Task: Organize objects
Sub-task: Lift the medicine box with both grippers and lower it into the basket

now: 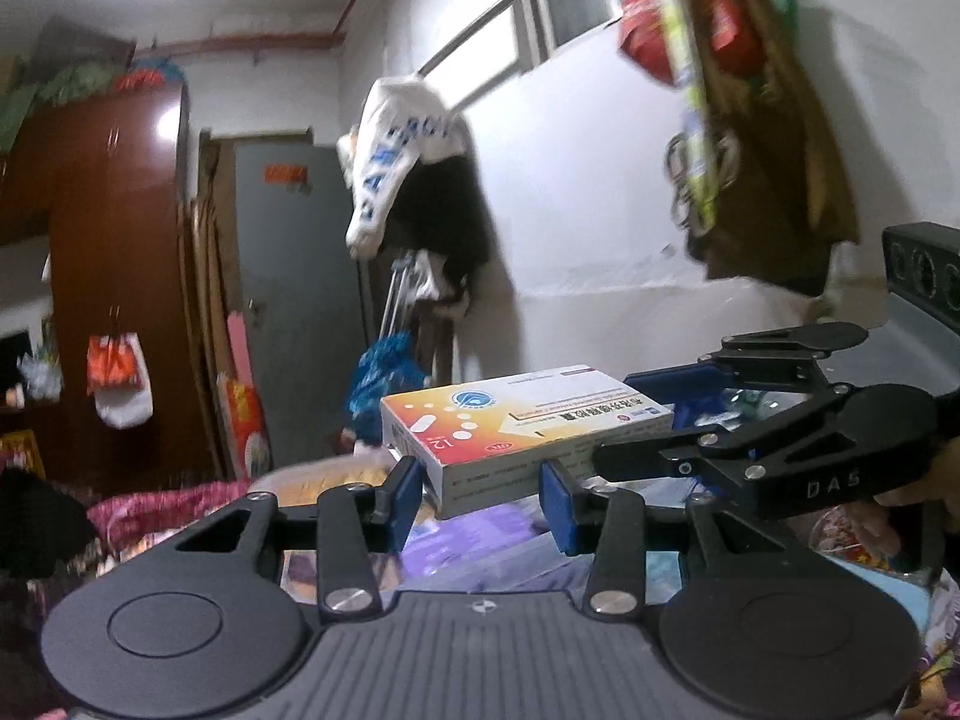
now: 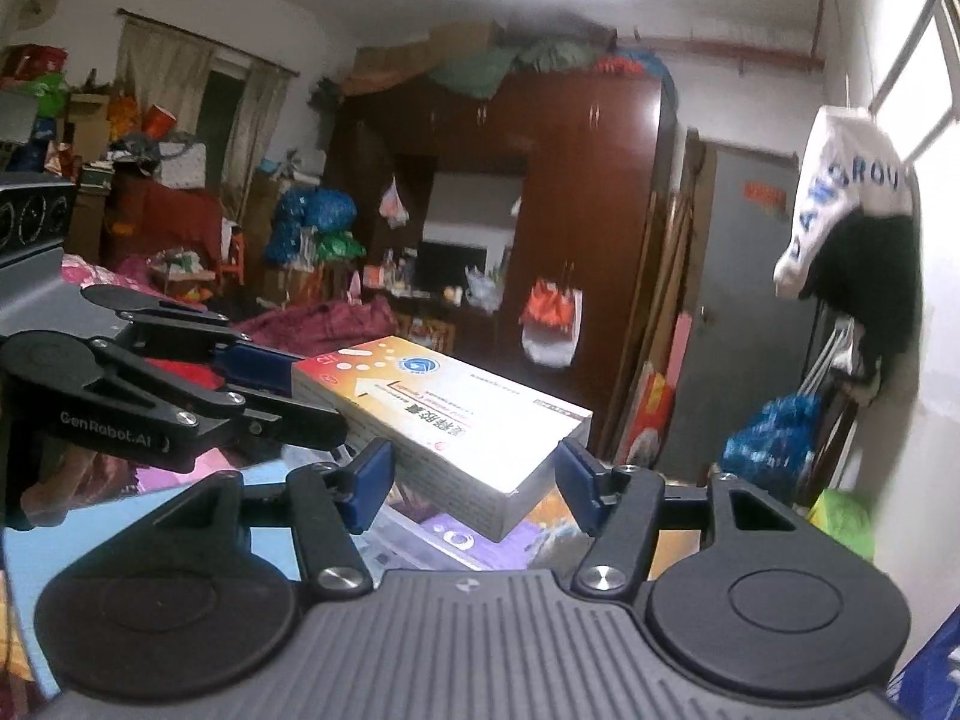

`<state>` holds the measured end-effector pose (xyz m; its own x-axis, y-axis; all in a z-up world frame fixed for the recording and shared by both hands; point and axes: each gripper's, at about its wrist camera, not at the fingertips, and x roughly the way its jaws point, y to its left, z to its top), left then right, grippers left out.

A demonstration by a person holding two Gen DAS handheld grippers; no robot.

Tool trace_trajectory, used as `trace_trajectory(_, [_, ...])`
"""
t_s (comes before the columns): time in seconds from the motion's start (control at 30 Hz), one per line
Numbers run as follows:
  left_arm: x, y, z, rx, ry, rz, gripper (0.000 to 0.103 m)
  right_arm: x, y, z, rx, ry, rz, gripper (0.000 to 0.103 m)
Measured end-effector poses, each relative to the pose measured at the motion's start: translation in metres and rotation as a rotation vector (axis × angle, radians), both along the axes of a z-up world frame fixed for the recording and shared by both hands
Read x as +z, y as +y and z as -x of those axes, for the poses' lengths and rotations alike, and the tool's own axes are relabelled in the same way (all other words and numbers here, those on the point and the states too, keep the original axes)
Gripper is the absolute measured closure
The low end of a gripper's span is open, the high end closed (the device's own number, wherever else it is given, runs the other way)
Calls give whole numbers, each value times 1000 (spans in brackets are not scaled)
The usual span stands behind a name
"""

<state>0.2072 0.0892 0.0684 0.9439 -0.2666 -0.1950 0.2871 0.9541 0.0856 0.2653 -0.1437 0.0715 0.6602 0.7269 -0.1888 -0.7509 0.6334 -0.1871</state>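
Both tools are up in the air around one thing, a medicine box (image 1: 516, 429), a flat white carton with an orange and red end, lifted clear of the clutter below. From the left wrist view the left tool (image 1: 480, 495) has the box's near end sitting between its blue pads (image 1: 403, 495); the left pad looks to touch the carton's corner, while the right pad stands just off the carton's side, so I cannot say for certain that this tool alone is clamping it. Its jaws are fairly narrow, about the width of the box end. The right tool (image 1: 636, 414) comes in from the right in that view, one blue pad behind the box's far long edge and a black finger along its near side, straddling it crosswise. From the right wrist view the same box (image 2: 444, 426) runs with its long axis slanting away to the left, its white corner hanging between the right tool's (image 2: 474, 489) pads (image 2: 369, 483), with open space on both sides: middling wide, not pressing. There the left tool (image 2: 270, 393) reaches in from the left and meets the box's orange end, which reads as the real hold. I'd judge the carton to be mid-transfer, carried by the left, with the right nearest its free white end. Beneath lie purple and blue packets; I cannot tell what surface bears them.
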Motion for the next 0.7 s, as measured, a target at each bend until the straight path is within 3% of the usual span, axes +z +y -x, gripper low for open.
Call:
trace_trajectory(0.3, [-13,22,-52,68,117,14,56,-17,18,-40,-37,110,49,46])
trace_trajectory(0.7, [-22,33,-79,109,218,11,56,-23,28,-61,-47,186,135,53])
